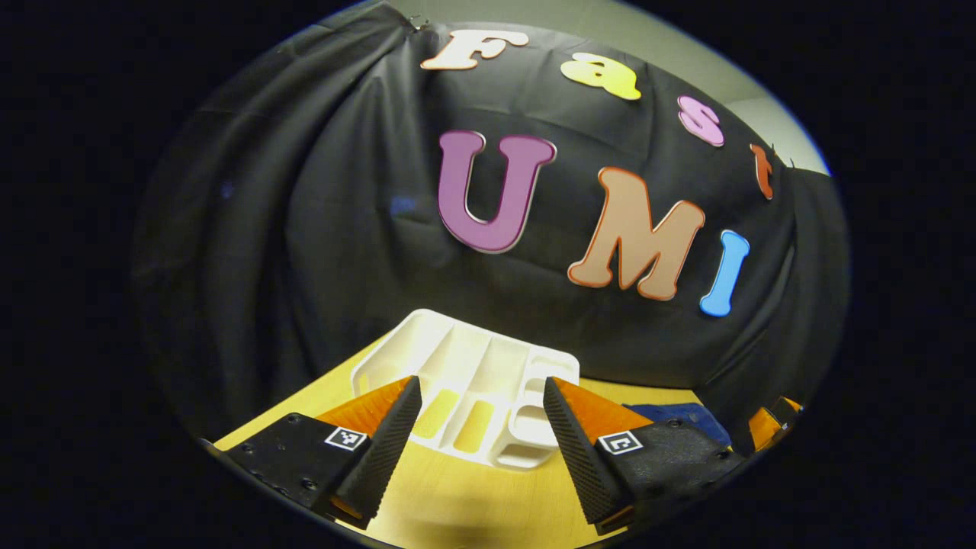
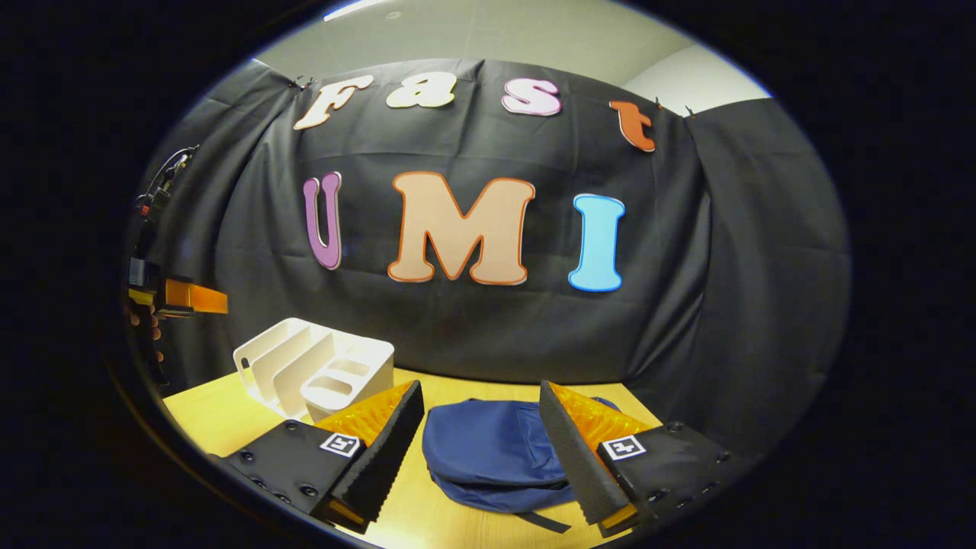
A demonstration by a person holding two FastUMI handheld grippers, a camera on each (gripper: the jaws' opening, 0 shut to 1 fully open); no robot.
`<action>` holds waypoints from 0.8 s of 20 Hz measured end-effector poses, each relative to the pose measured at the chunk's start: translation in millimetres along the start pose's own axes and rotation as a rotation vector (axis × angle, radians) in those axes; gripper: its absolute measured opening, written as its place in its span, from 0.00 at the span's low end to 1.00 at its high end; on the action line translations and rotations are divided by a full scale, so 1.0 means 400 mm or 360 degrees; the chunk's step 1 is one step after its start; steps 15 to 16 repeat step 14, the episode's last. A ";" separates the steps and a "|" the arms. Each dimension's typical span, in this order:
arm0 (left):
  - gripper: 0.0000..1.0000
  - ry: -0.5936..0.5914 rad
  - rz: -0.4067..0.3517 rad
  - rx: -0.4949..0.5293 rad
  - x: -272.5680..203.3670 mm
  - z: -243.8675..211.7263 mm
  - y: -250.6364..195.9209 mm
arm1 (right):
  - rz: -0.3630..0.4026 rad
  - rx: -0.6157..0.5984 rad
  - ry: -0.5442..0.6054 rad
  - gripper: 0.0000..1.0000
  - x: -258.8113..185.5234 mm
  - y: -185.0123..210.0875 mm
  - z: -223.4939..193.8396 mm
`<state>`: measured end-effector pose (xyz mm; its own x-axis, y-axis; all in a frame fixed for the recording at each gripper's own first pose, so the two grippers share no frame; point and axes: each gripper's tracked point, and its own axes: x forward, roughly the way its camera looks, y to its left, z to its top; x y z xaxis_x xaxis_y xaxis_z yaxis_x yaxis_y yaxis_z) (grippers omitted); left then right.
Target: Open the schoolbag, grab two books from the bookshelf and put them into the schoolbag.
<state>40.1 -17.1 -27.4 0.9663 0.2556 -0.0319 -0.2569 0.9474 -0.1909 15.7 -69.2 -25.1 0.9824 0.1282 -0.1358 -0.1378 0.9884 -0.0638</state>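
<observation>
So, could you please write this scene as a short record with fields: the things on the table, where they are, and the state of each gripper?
table: wooden top
bookshelf: white rack with dividers, slots look empty, no books visible
schoolbag: blue, lying flat on the table, to the right of the bookshelf in the right gripper view; whether its zipper is open cannot be told
left gripper: open, holds nothing, points at the bookshelf
right gripper: open, holds nothing, points at the schoolbag
</observation>
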 end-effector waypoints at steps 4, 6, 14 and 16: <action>0.94 -0.0048 -0.0025 0.0068 0.004 -0.008 0.011 | -0.0007 0.0024 -0.0083 0.93 -0.029 0.039 0.051; 0.94 -0.0070 -0.0013 0.0106 -0.004 0.000 0.015 | -0.0028 0.0022 -0.0095 0.93 -0.047 0.048 0.061; 0.94 -0.0107 -0.0022 0.0205 -0.044 0.029 0.041 | -0.0087 0.0084 -0.0093 0.93 -0.128 0.083 0.068; 0.94 -0.0107 -0.0022 0.0205 -0.044 0.029 0.041 | -0.0087 0.0084 -0.0093 0.93 -0.128 0.083 0.068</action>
